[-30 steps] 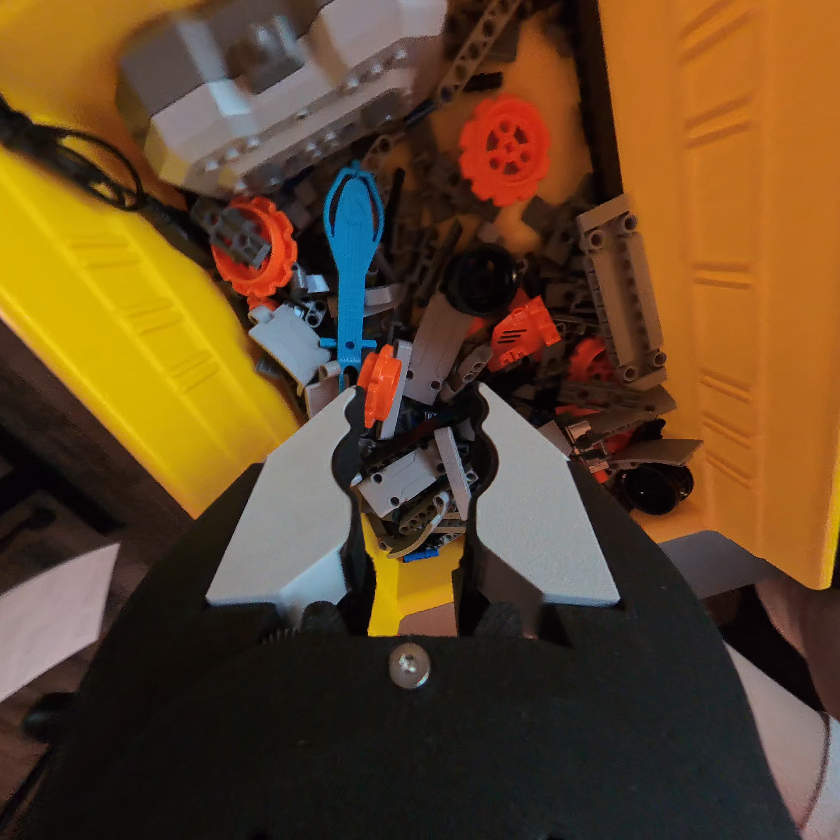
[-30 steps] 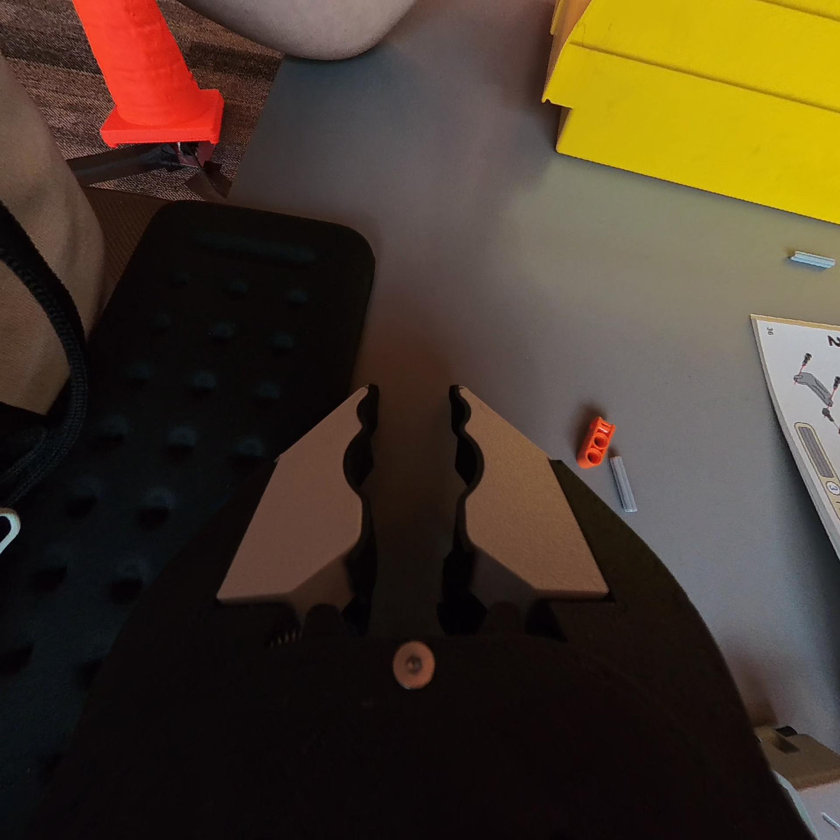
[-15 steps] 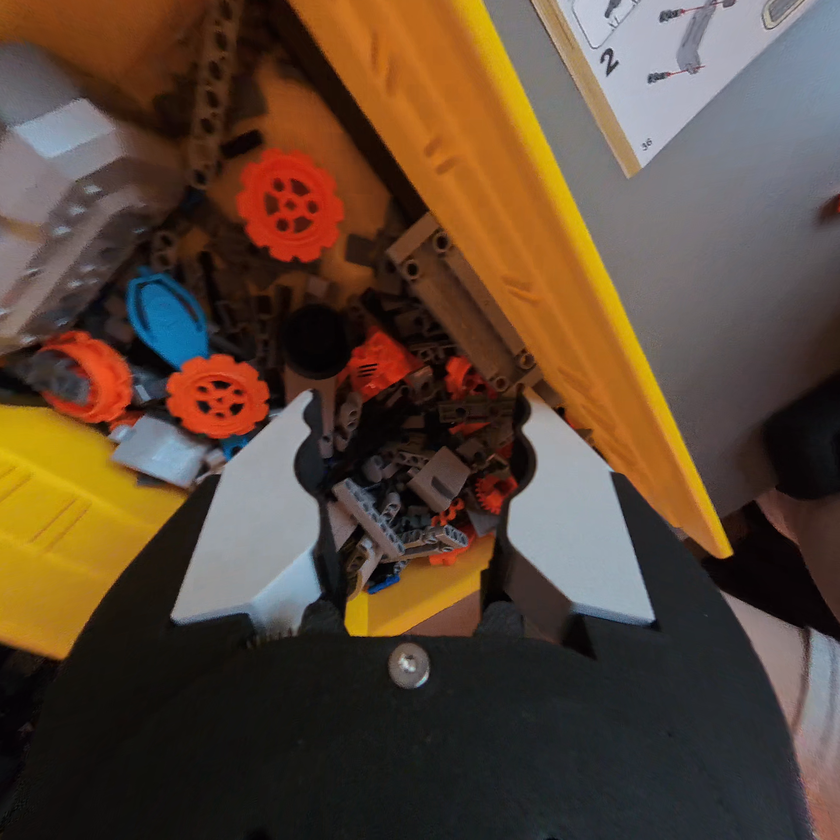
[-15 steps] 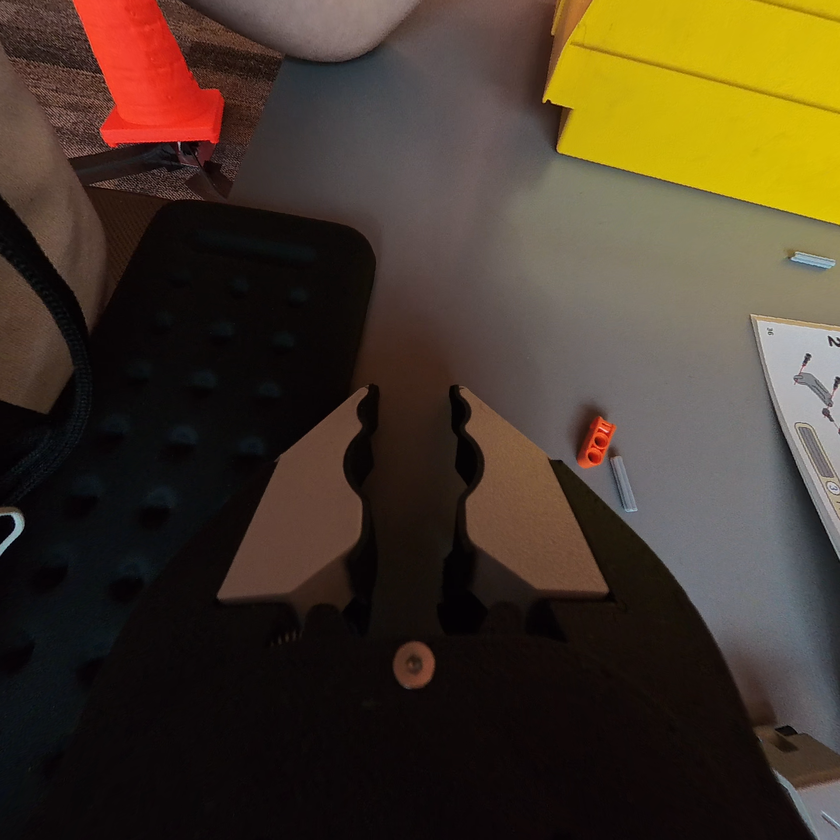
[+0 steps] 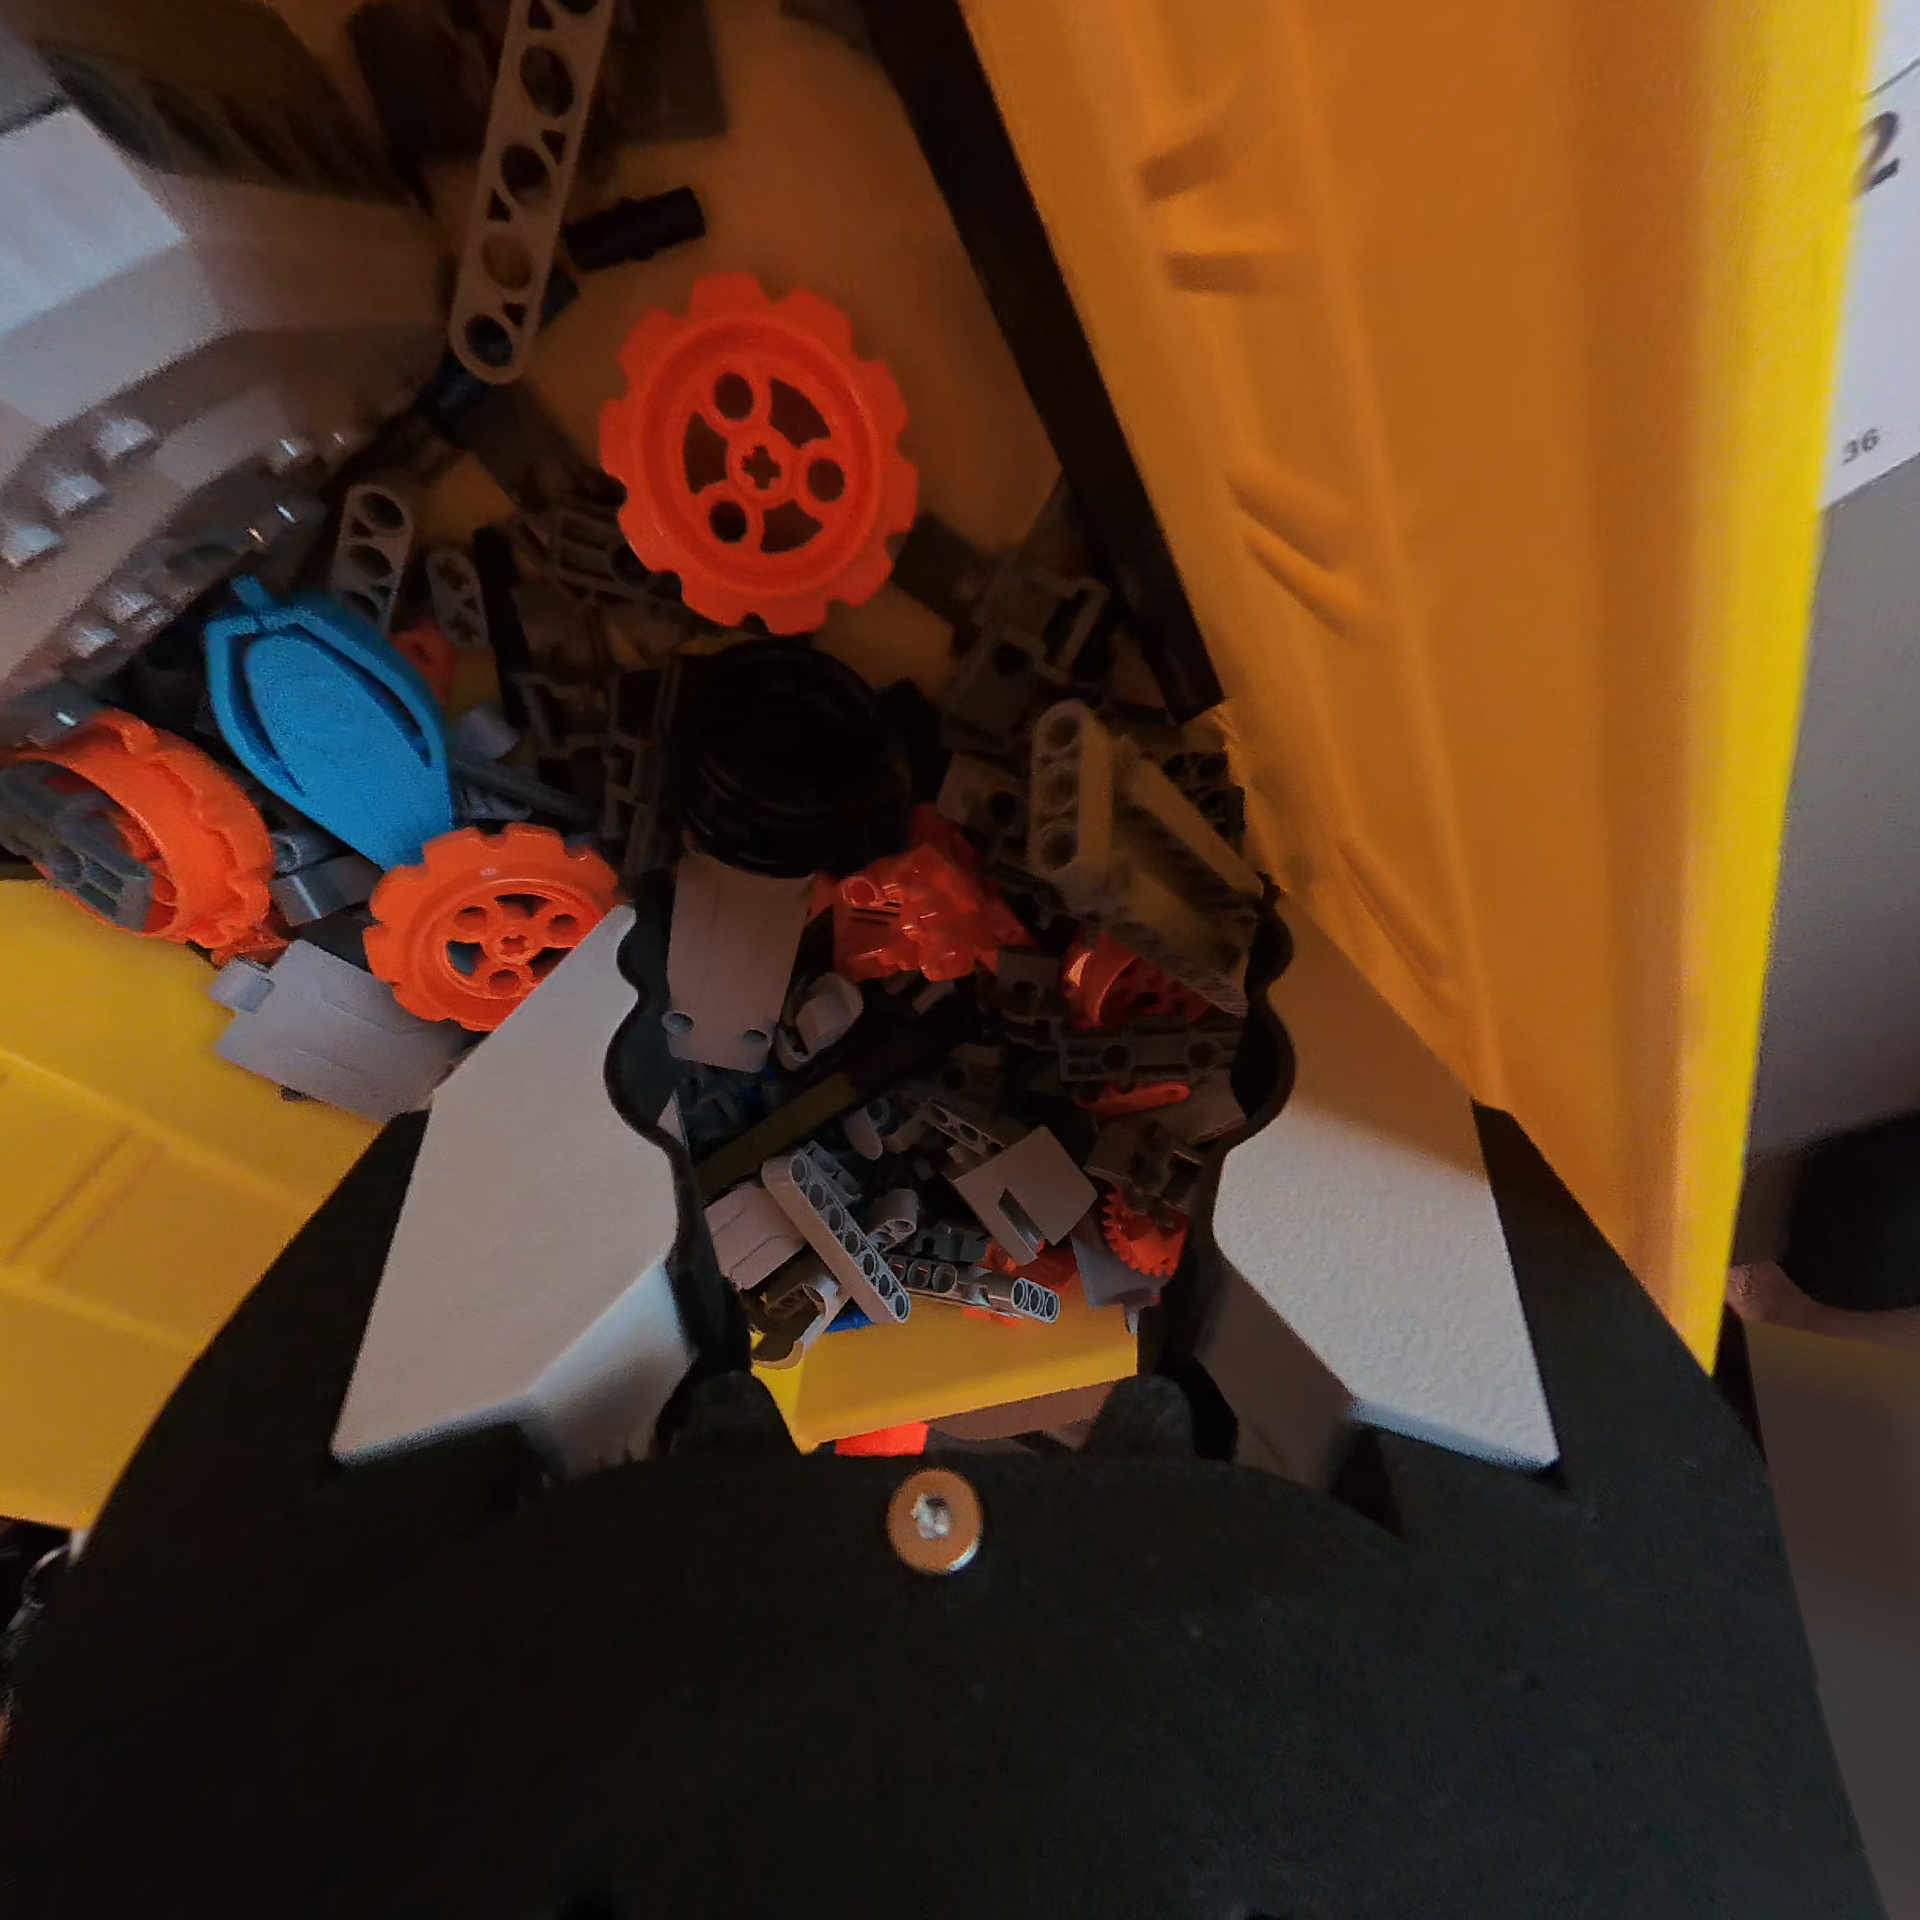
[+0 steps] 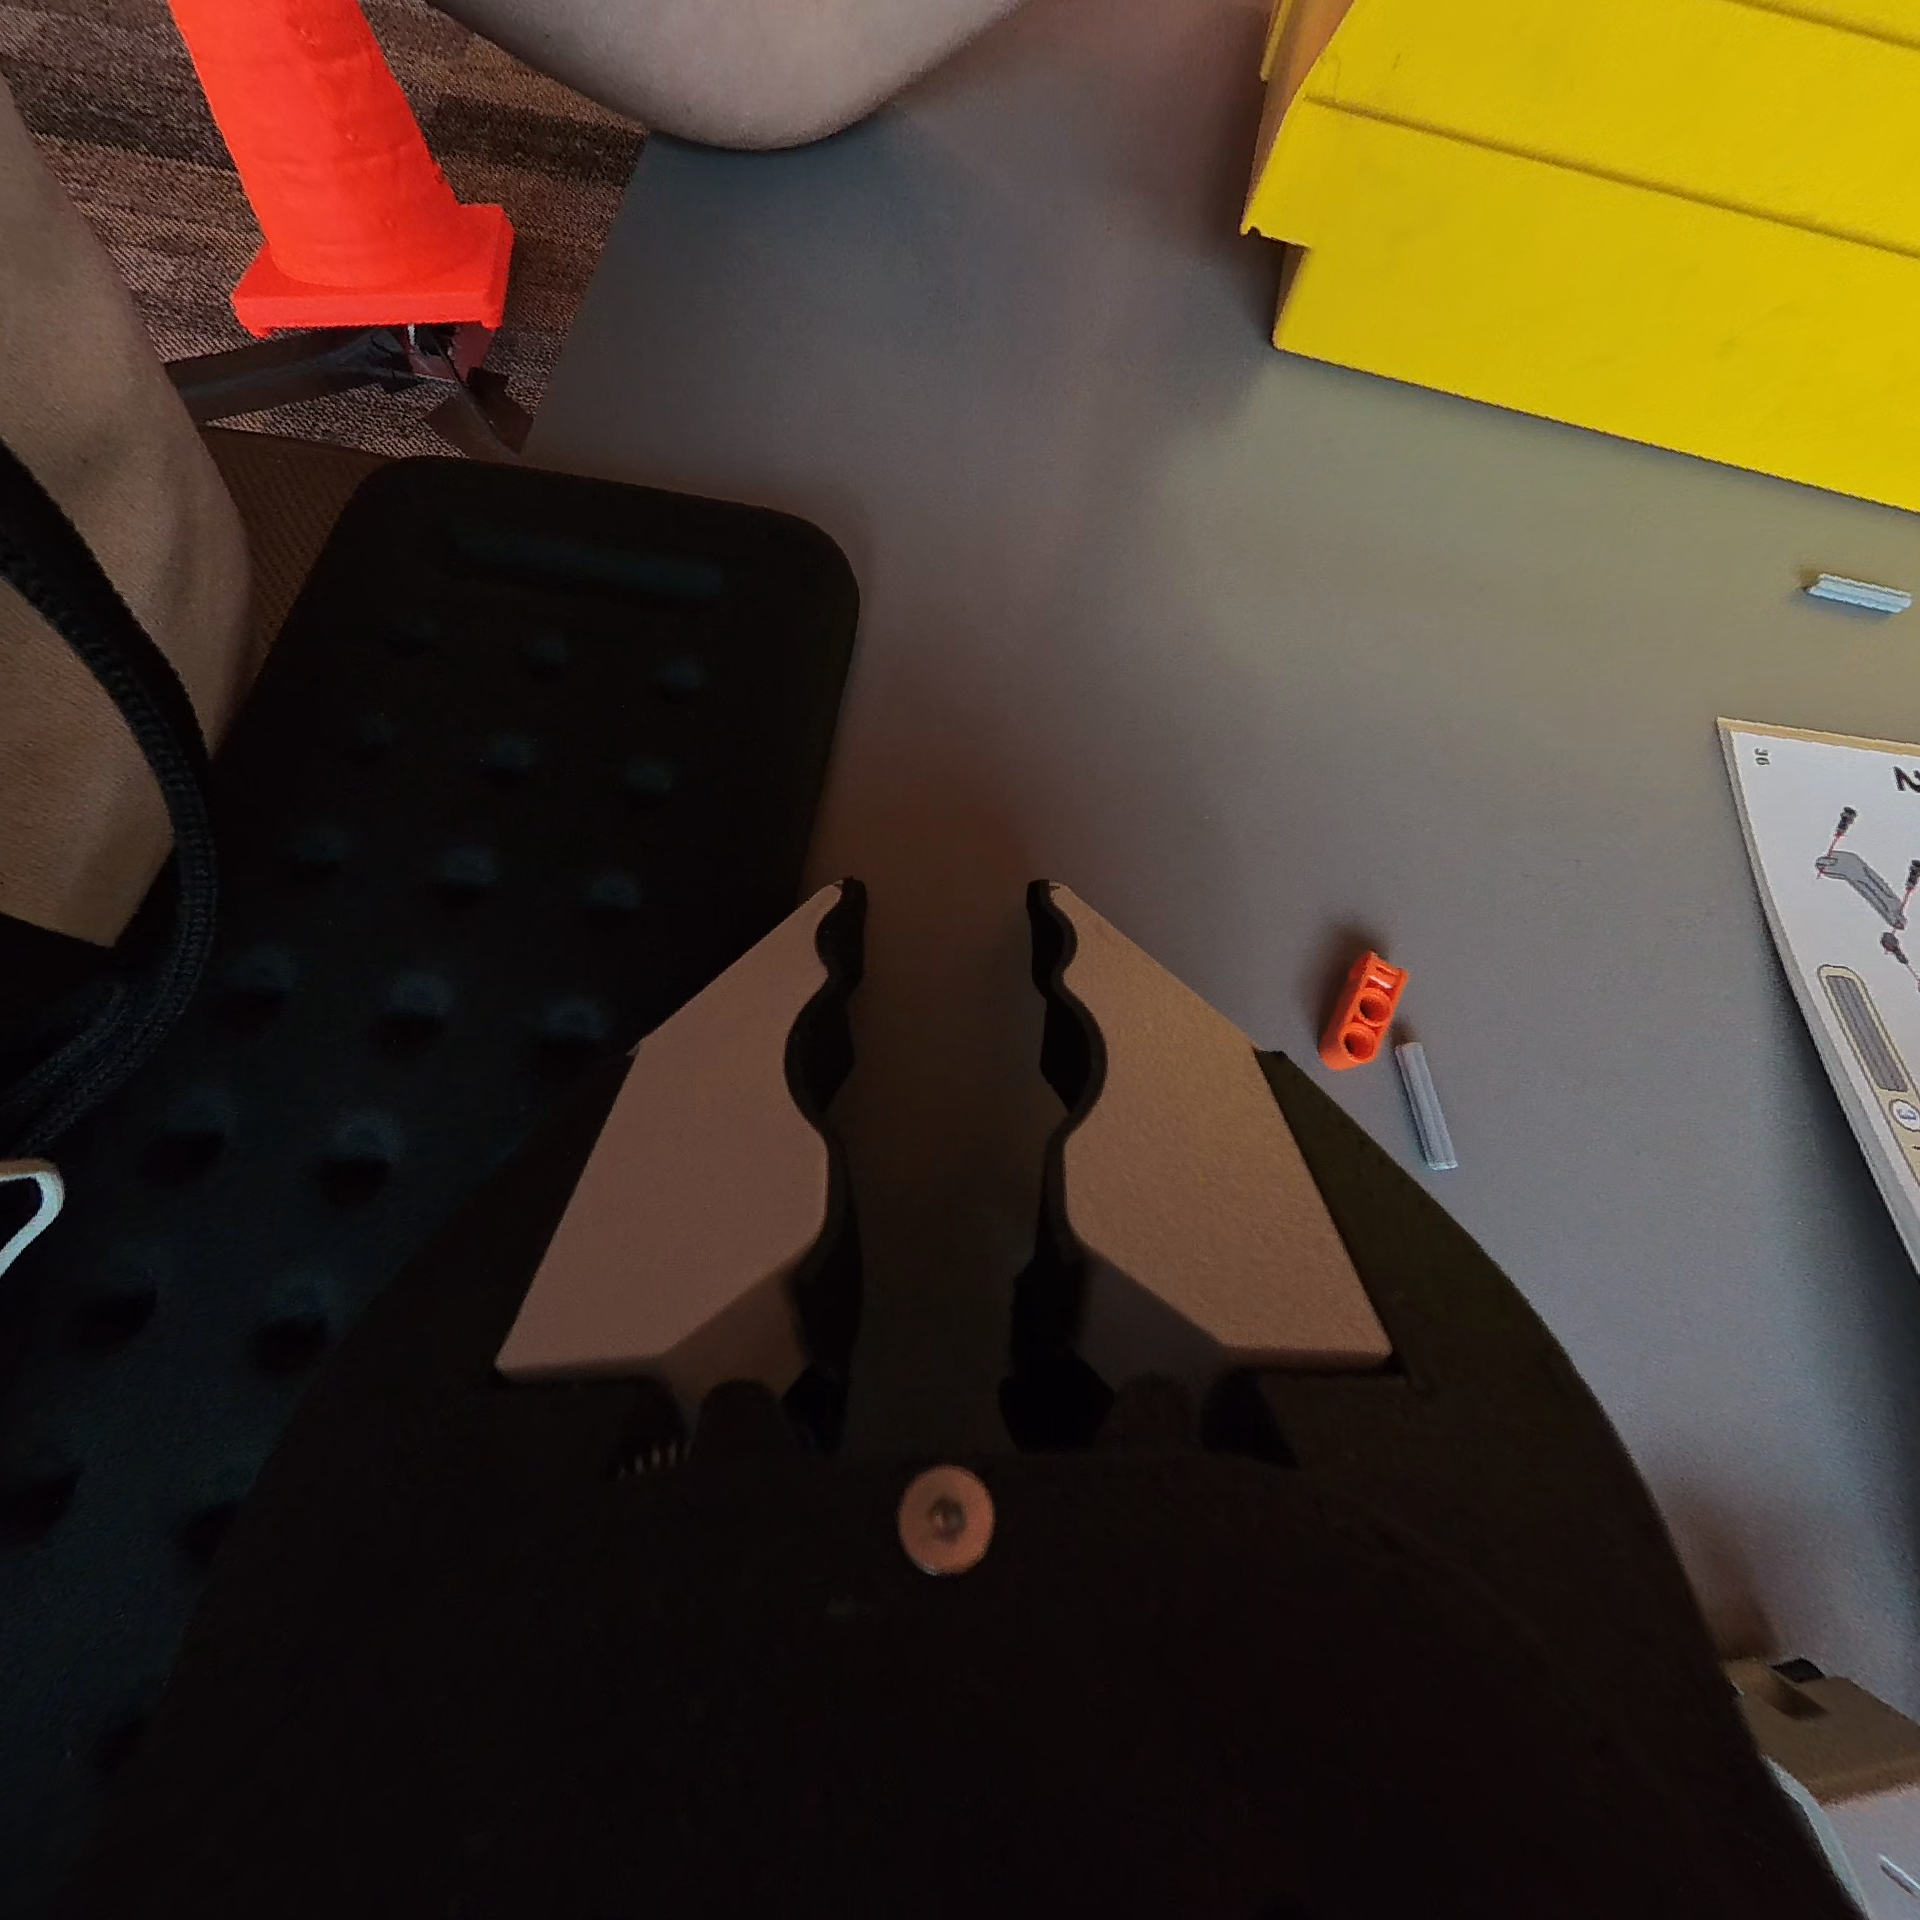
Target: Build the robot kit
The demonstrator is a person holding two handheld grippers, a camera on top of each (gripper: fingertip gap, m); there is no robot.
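Observation:
My left gripper (image 5: pixel 951 925) is wide open and empty, hovering over a heap of small grey, black and orange building parts in a yellow bin (image 5: pixel 1475 644). Between its fingers lie a grey panel piece (image 5: pixel 722 966), an orange translucent piece (image 5: pixel 914 914) and a black tyre (image 5: pixel 790 758). A large orange gear wheel (image 5: pixel 758 452) lies farther in, a smaller one (image 5: pixel 488 940) by the left finger. My right gripper (image 6: pixel 945 894) is slightly open and empty, low over the grey table (image 6: pixel 1039 520). A small orange brick (image 6: pixel 1363 1010) and a light grey pin (image 6: pixel 1425 1107) lie to its right.
In the bin lie a blue paddle piece (image 5: pixel 327 732), an orange rim (image 5: pixel 156 831) and a large white-grey block (image 5: pixel 135 343). On the table are a yellow box (image 6: pixel 1610 239), an instruction sheet (image 6: pixel 1839 956), a black dimpled case (image 6: pixel 447 831) and another grey pin (image 6: pixel 1855 594). An orange cone (image 6: pixel 332 177) stands beyond the edge. The right tips stand about 6 cm off the small orange brick (image 6: pixel 1363 1010).
My left gripper has opened wider, let go of the small orange gear wheel it gripped, and swung right and closer over the bin's parts. The right gripper has not moved.

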